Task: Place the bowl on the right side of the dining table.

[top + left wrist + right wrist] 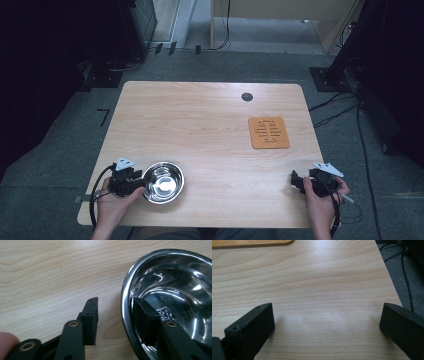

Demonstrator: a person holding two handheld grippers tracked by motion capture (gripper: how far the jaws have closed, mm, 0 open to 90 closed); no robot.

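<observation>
- The shiny round metal bowl (163, 182) sits on the pale wooden table (200, 130), near the front edge on the person's left side.
- The left gripper (115, 315) is right at the bowl's rim. One black jaw is inside the bowl and the other jaw is outside, over the wood.
- The rim of the bowl runs between the two jaws. They stand partly closed, with a gap on the outside, so I can't see them pinching the rim yet.
- In the high view the left gripper (136, 183) comes at the bowl from its left side, and the left hand (112, 200) holds it low by the table.
- The right gripper (327, 322) is far from the bowl, on the other side of the table. Its jaws are wide apart and there is nothing between them, just bare wood.
- A flat orange-brown wooden mat with slots (269, 132) lies farther back on the right, well apart from the bowl.
- I think the step right now is grabbing the bowl by its rim.
- Next, the left jaws need to squeeze until both pads press on the thin metal wall.
- The bowl is smooth and slippery, so the grip should be firm before any lift. It may tip to one side, because it is held at one edge.
</observation>
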